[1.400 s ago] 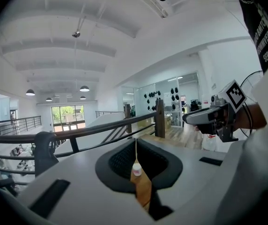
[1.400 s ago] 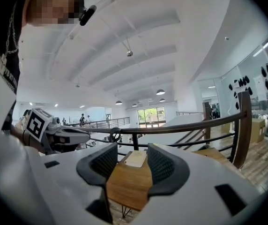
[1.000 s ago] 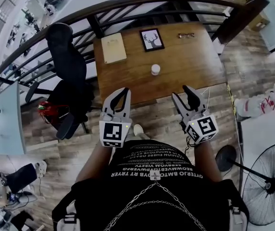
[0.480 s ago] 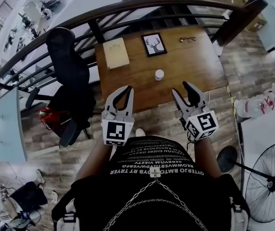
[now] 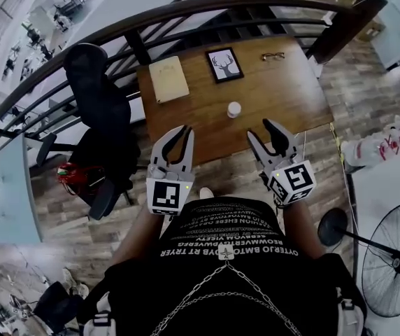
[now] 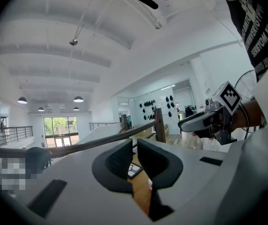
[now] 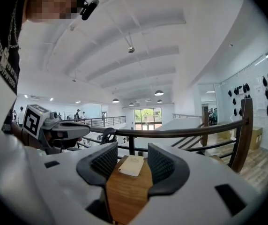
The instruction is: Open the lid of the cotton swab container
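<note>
In the head view, the cotton swab container [image 5: 234, 109] stands upright on the wooden table [image 5: 284, 96], roughly mid-table and a little toward your side. It is too small here to tell how its lid sits. Behind it lie a cream notebook [image 5: 168, 79], a framed deer picture [image 5: 223, 64] and a pair of glasses [image 5: 272, 56]. A black chair [image 5: 102, 96] stands off the table's left end, and a curved railing [image 5: 186, 9] runs behind the table. You hold both grippers in front of your chest, short of the table's near edge and well apart from the container. Your left gripper [image 5: 177, 133] has its fingers drawn together. Your right gripper [image 5: 263, 131] has its fingers spread.

In the left gripper view, your left gripper [image 6: 135, 146] shows its pads almost touching, with nothing caught in the slit. Only a sliver of table and picture frame shows past them. Your right gripper [image 6: 204, 121] appears at the right.

In the right gripper view, your right gripper [image 7: 133, 161] stands with its fingers apart and holds nothing. The tabletop [image 7: 124, 191] and the notebook [image 7: 131, 165] show far beyond the gap. Your left gripper [image 7: 59, 130] appears at the left.
</note>
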Available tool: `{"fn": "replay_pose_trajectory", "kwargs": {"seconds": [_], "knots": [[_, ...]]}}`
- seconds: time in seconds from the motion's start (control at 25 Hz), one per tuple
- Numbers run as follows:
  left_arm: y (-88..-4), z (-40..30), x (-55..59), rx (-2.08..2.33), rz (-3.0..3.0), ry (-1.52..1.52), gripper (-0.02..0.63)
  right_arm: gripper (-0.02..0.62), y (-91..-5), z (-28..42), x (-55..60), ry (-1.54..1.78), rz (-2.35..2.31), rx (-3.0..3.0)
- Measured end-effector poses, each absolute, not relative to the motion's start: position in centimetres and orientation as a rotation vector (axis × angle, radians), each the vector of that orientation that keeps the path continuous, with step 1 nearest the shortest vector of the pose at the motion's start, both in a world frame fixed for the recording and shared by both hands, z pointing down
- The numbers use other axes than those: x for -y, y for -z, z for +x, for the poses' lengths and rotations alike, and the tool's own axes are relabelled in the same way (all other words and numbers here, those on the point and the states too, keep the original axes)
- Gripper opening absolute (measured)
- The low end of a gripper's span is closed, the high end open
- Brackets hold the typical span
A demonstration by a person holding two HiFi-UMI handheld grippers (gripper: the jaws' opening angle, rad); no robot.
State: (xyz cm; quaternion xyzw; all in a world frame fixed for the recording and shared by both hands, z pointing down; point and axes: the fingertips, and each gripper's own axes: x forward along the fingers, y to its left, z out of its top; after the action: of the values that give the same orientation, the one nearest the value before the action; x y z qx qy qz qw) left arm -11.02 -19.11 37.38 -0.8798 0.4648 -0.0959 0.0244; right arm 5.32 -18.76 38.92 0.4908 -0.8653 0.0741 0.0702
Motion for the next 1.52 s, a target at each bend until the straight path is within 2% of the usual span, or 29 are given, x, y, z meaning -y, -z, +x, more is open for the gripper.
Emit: {"fn": "replay_pose_trajectory", "kwargs": {"seconds": [0.08, 0.16, 0.2, 0.64, 1.24, 1.52], "knots": [[-38.1, -10.4, 19.3, -1.423, -2.751, 0.296, 0.049, 0.209, -39.5, 6.0, 18.7, -0.234, 1.489, 2.580], [-39.1, -9.5, 19.5, -1.392, -2.781, 0.307, 0.119, 0.209, -39.9, 6.9, 18.9, -0.246, 1.510, 2.562], [-39.5, -9.3, 19.6, -1.380, -2.789, 0.313, 0.130, 0.209, -40.2, 7.1, 19.0, -0.258, 1.517, 2.558], [-42.1, -5.2, 21.0, -1.327, -2.827, 0.383, 0.195, 0.209, -41.3, 9.4, 22.0, -0.306, 1.457, 2.593], [-50.4, -0.3, 26.3, -1.302, -2.823, 0.490, 0.225, 0.209, -44.5, 11.7, 27.9, -0.363, 1.312, 2.597], [-54.6, 1.8, 27.8, -1.336, -2.857, 0.372, 0.225, 0.209, -46.4, 13.2, 29.3, -0.395, 1.263, 2.581]]}}
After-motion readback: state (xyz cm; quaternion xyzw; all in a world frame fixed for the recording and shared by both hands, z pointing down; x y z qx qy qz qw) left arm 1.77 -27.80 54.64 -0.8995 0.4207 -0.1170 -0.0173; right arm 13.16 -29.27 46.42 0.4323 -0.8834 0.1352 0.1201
